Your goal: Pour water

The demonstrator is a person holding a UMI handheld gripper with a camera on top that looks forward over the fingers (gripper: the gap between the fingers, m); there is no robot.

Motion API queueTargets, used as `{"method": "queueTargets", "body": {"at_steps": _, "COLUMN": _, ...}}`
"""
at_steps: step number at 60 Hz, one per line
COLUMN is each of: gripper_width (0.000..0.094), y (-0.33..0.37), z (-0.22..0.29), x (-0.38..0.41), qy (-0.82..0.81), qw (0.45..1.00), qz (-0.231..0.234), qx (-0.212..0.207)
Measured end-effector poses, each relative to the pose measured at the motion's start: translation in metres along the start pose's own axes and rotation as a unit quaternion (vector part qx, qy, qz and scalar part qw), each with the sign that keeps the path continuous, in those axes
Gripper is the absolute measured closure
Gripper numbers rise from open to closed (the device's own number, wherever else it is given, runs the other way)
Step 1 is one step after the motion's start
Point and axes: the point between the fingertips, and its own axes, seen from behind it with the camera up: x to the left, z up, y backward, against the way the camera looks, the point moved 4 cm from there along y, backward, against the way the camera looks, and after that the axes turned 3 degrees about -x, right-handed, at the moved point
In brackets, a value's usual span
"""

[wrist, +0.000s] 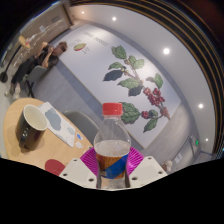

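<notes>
I see a clear glossy plastic bottle [112, 143] with a smooth red cap [113, 109], beside a wooden table [14, 132].

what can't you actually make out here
Gripper view:
- Lower part of the bottle: hidden behind the gripper fingers.
- Inside of the white cup on the table: too small to show any water.
- Small items beside the cup: too small to identify.

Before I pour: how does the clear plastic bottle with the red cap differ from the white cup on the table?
The clear plastic bottle with the red cap is tall, slim, capped and upright between the gripper fingers. The white cup is short, wide and open-topped, resting on the round wooden table beyond. The bottle is see-through with dark liquid low inside; the cup is opaque.
</notes>
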Motion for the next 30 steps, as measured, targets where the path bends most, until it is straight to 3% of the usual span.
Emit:
{"method": "queueTargets", "body": {"at_steps": 5, "gripper_width": 0.0621, "y": -0.012, "z": 0.025, "x": 0.008, "qy": 0.205, "qw": 0.979, "qz": -0.011, "qx": -0.016}}
{"method": "queueTargets", "body": {"at_steps": 13, "gripper_width": 0.0618, "y": -0.024, "z": 0.064, "x": 0.026, "qy": 0.462, "qw": 0.885, "qz": -0.005, "qx": -0.049}}
{"method": "queueTargets", "body": {"at_steps": 19, "gripper_width": 0.0617, "y": -0.025, "z": 0.082, "x": 0.033, "qy": 0.579, "qw": 0.813, "qz": 0.015, "qx": -0.063}}
{"method": "queueTargets", "body": {"at_steps": 26, "gripper_width": 0.0611, "y": -0.028, "z": 0.097, "x": 0.037, "qy": 0.679, "qw": 0.731, "qz": -0.002, "qx": -0.061}}
{"method": "queueTargets", "body": {"at_steps": 30, "gripper_width": 0.0613, "y": -0.024, "z": 0.106, "x": 0.034, "qy": 0.693, "qw": 0.718, "qz": 0.006, "qx": -0.068}}
